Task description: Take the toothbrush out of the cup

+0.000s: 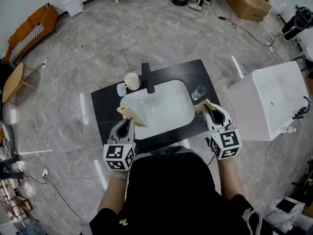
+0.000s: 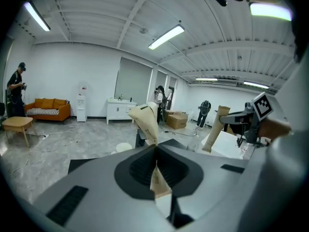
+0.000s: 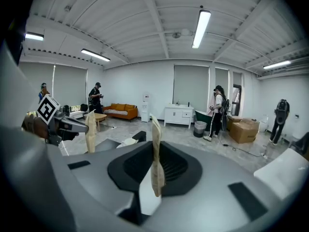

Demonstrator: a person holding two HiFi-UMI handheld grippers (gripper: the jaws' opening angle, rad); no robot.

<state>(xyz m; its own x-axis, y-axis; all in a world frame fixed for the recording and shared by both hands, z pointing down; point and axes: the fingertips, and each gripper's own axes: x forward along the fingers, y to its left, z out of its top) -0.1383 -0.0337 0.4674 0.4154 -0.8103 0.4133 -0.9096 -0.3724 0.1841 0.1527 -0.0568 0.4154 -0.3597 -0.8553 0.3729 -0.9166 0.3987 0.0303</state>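
flanking 1 sink (image 1: 168,119), 2 closed hand-held grippers (image 1: 131,115) (image 1: 203,105); 1 cup (image 1: 132,81) behind

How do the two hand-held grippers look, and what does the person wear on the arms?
The left hand-held gripper and the right hand-held gripper look alike: grey body, black throat, tan tapered fingers, a white cube with black square markers at the rear. The person wears a black short-sleeved top.

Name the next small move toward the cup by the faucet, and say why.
Probably open the left hand-held gripper and ease it forward to the cup: it and the right hand-held gripper hover shut and empty at the sink's front edge, the left nearer the cup. I can't make out the toothbrush.
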